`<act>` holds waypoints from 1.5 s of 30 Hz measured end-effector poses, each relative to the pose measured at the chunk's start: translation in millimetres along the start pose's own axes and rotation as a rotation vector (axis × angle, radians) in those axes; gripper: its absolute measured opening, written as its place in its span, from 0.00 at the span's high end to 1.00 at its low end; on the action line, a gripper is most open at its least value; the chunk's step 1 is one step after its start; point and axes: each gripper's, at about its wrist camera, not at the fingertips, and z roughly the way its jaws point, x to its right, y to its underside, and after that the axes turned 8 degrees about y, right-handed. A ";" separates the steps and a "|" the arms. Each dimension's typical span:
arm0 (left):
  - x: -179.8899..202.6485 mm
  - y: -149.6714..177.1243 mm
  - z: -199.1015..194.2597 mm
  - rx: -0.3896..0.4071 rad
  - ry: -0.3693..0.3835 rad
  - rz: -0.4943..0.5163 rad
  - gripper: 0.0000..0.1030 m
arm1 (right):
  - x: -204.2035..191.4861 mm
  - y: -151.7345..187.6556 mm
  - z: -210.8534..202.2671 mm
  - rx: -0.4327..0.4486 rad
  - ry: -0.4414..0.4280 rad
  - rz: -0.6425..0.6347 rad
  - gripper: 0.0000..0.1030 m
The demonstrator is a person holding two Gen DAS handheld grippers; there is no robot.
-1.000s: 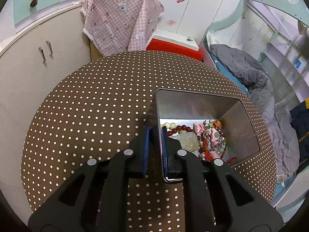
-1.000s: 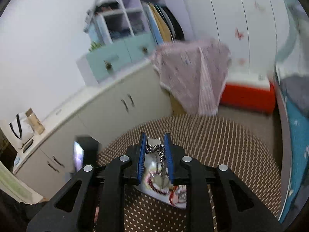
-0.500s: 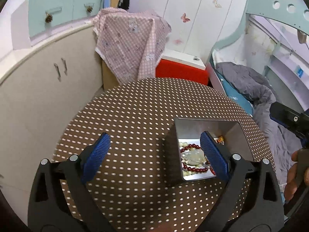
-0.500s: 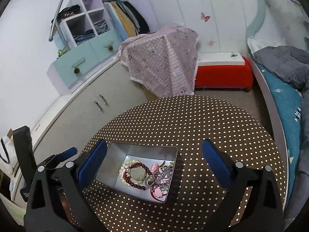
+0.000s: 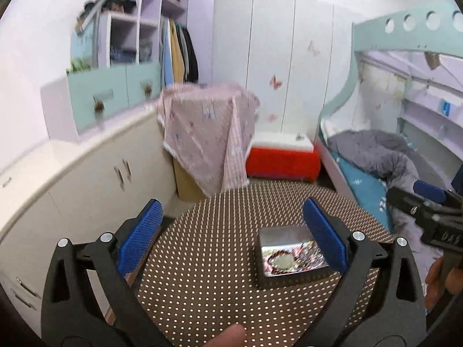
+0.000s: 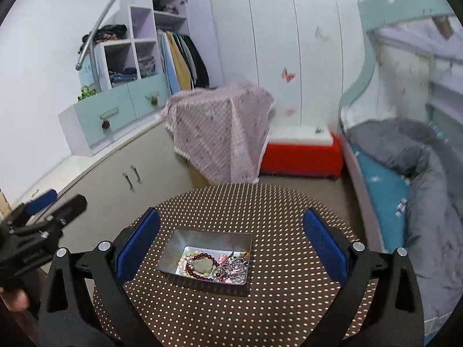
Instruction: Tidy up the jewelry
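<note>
Right wrist alone shows tin [image 6: 206, 237] unobstructed.

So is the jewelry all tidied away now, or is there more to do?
It looks about done. The beads and chains lie piled inside the metal tin on the dotted table, and no loose pieces show on the cloth. Nothing is in hand: the left gripper and right gripper are both open and empty, above the table. No lid is visible.
</note>
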 end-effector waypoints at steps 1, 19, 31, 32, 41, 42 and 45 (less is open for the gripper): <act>3.6 -2.3 -9.9 0.029 -0.003 0.008 0.06 | -1.4 -0.4 -8.1 0.017 0.008 -0.005 0.08; 43.7 7.3 -104.7 0.230 -0.057 0.068 0.06 | -11.9 28.1 -103.8 0.202 0.138 -0.015 0.08; 49.9 32.1 -156.7 0.297 -0.104 0.105 0.06 | -21.5 57.0 -151.6 0.265 0.161 0.004 0.08; 49.4 33.7 -161.0 0.306 -0.105 0.104 0.06 | -21.7 58.3 -154.3 0.272 0.160 0.008 0.08; 45.3 34.9 -174.1 0.312 -0.108 0.088 0.06 | -33.3 60.8 -164.6 0.301 0.152 0.002 0.08; 45.2 35.2 -174.5 0.312 -0.107 0.084 0.06 | -34.7 60.8 -164.9 0.302 0.151 -0.002 0.08; 43.4 36.0 -172.4 0.306 -0.112 0.060 0.06 | -37.5 61.5 -164.8 0.299 0.150 -0.009 0.08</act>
